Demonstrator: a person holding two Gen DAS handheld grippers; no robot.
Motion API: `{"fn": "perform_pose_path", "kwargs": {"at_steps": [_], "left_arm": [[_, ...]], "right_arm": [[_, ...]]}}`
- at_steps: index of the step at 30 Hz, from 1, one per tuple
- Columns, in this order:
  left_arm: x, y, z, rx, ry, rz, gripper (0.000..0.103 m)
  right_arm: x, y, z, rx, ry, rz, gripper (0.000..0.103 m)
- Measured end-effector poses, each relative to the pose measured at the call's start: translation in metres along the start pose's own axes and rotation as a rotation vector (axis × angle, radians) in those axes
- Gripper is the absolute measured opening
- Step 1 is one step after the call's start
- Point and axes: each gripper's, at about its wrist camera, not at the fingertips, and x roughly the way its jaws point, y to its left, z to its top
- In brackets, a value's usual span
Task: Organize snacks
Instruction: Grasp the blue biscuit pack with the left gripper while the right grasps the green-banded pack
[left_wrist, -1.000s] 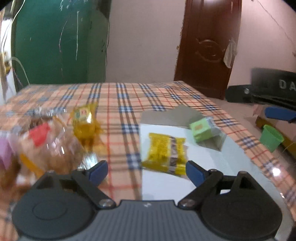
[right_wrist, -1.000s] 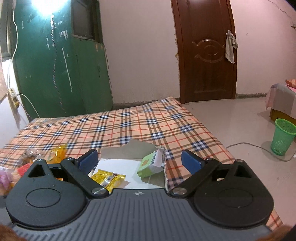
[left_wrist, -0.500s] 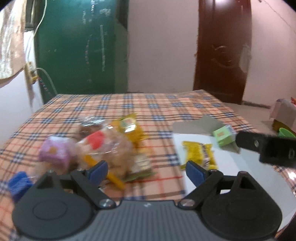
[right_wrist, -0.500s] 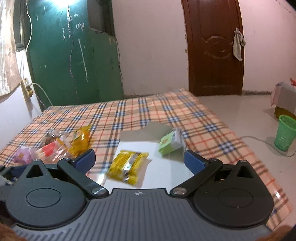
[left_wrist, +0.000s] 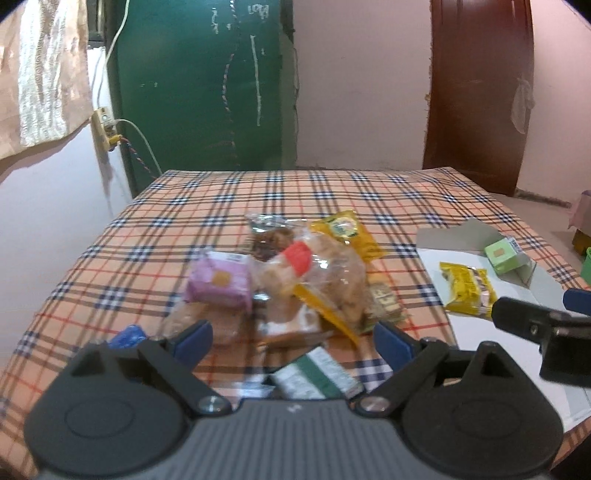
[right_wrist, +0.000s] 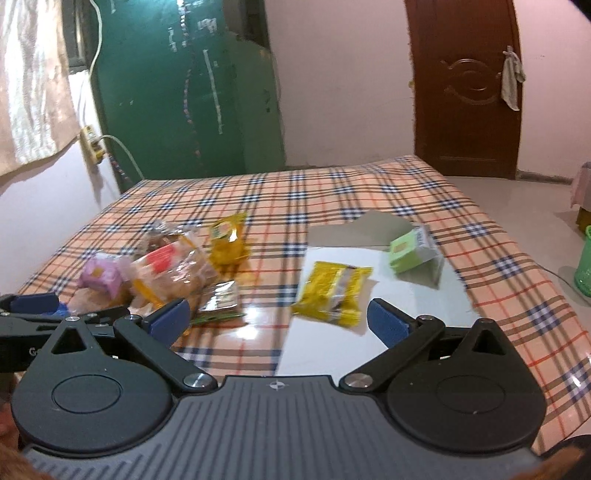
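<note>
A pile of snacks lies on the plaid cloth: a purple pack (left_wrist: 218, 282), a clear bag of bread with a red label (left_wrist: 317, 280), a yellow pouch (left_wrist: 345, 230) and a green-and-white pack (left_wrist: 317, 376). My left gripper (left_wrist: 291, 341) hovers over the near side of this pile; its jaws are opening with nothing pressed between them. To the right, a flat white box (right_wrist: 325, 350) holds a yellow packet (right_wrist: 332, 291) and a small green carton (right_wrist: 410, 251). My right gripper (right_wrist: 279, 320) stands open just before the yellow packet, holding nothing.
The plaid table (left_wrist: 258, 192) ends at the right, above a tiled floor with a green basket (right_wrist: 585, 266). A green door (left_wrist: 199, 85) and a brown door (right_wrist: 465, 85) stand behind. A wall socket with a cable (left_wrist: 105, 129) is at the left.
Both views have swung left. The snack pile has come from the left edge to the middle of the left wrist view, and the right gripper now shows at its right edge.
</note>
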Motion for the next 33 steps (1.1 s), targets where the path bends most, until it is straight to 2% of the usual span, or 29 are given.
{"fn": "perform_pose_path", "kwargs": {"at_steps": [25,33], "left_arm": [[0.001,0.086,-0.017,-0.061,0.01,0.081,0.094],[0.02,0.119,-0.031,0.026,0.028,0.124,0.098]], "right_arm": [[0.04,0.085,-0.017,-0.145,0.073,0.14,0.103],[0.045,0.098,-0.02,-0.183,0.089,0.163,0.103]]}}
